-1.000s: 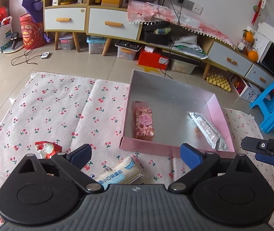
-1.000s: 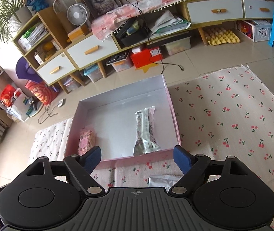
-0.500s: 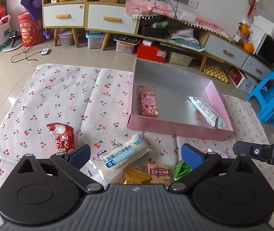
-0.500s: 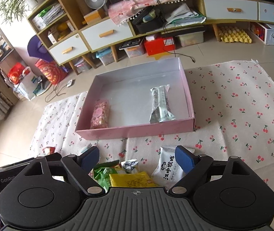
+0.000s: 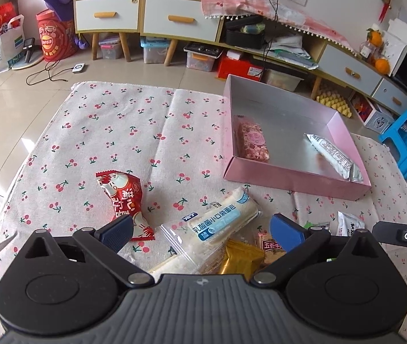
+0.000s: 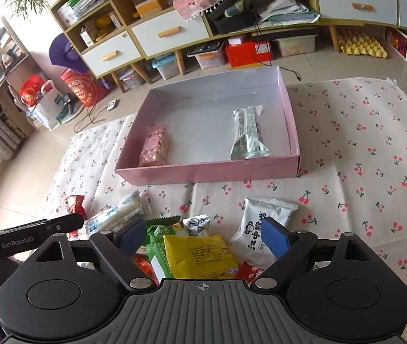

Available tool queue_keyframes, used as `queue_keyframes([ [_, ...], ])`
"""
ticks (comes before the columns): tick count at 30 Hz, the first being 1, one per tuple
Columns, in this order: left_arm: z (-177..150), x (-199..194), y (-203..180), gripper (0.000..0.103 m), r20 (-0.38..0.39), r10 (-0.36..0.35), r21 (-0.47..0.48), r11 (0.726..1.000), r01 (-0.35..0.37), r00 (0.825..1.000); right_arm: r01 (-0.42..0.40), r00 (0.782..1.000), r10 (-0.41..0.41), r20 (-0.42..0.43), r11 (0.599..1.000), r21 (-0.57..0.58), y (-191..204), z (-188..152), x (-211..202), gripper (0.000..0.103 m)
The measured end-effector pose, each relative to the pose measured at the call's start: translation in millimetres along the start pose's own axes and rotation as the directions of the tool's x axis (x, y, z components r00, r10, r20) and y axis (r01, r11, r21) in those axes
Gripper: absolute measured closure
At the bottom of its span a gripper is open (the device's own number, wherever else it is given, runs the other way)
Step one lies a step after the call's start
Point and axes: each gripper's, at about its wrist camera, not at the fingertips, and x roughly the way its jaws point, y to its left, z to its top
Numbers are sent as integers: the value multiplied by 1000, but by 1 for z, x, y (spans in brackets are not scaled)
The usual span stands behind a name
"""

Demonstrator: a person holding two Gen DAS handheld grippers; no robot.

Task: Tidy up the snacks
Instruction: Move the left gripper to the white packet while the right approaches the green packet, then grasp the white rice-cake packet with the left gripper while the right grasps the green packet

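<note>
A pink box (image 5: 295, 176) (image 6: 209, 169) lies on the cherry-print cloth. It holds a pink snack bar (image 5: 252, 141) (image 6: 154, 145) and a silver packet (image 5: 332, 152) (image 6: 247, 133). My left gripper (image 5: 200, 233) is open and empty above a white bread pack (image 5: 214, 223), beside a red packet (image 5: 123, 193) and a gold packet (image 5: 239, 259). My right gripper (image 6: 202, 239) is open and empty above a yellow packet (image 6: 197, 253), a green packet (image 6: 160, 236) and a white packet (image 6: 260, 223).
The cherry cloth (image 5: 111, 132) covers the floor under everything. Cabinets with drawers (image 5: 174, 20), storage bins (image 5: 200, 57) and a red box (image 6: 249, 53) line the far wall. A blue stool (image 5: 406, 140) stands at the right.
Both grippers have pulled back and up from the box. The pile of loose snacks on the cloth has come into view under them. Both stay open.
</note>
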Motion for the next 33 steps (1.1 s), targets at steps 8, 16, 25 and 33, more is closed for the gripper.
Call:
queue_keyframes([
  [8, -1, 16, 5, 13, 4, -69, 154, 986, 68, 998, -11, 998, 9, -58, 999, -32, 6, -12, 10, 14],
  [16, -2, 31, 7, 30, -32, -141, 217, 965, 145, 989, -226, 972, 231, 41, 969, -102, 26, -8, -6, 15],
  [25, -2, 42, 11, 42, -83, -142, 201, 967, 156, 986, -288, 958, 280, -65, 940, -183, 54, -23, 13, 29],
  [33, -1, 42, 11, 45, -87, -126, 194, 971, 141, 988, -104, 994, 104, -17, 942, -319, 56, -34, 20, 32],
])
